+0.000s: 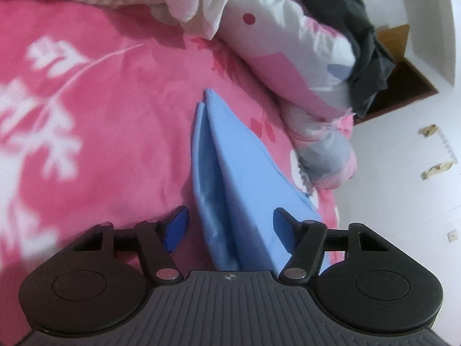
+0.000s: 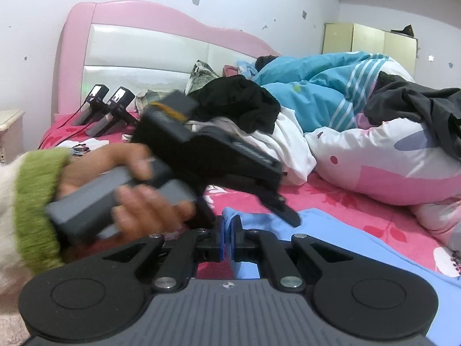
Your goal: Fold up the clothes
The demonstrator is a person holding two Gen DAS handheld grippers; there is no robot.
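Light blue cloth garment (image 1: 227, 173) lies on the pink floral bedsheet (image 1: 100, 101), partly lifted into a ridge. Left gripper (image 1: 230, 227): blue-padded fingers spread wide, the cloth between them, unclamped. Right gripper (image 2: 228, 238): fingers pressed together, pinching a blue cloth edge (image 2: 230, 214). Person's hand (image 2: 129, 184), green-cuffed sleeve, holds the left tool's grey handle.

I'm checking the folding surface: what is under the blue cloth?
The blue cloth lies on a pink floral bedsheet, visible all around it. Whatever might sit directly beneath its folds is covered. The right tongs pinch its edge; the left tongs are open.
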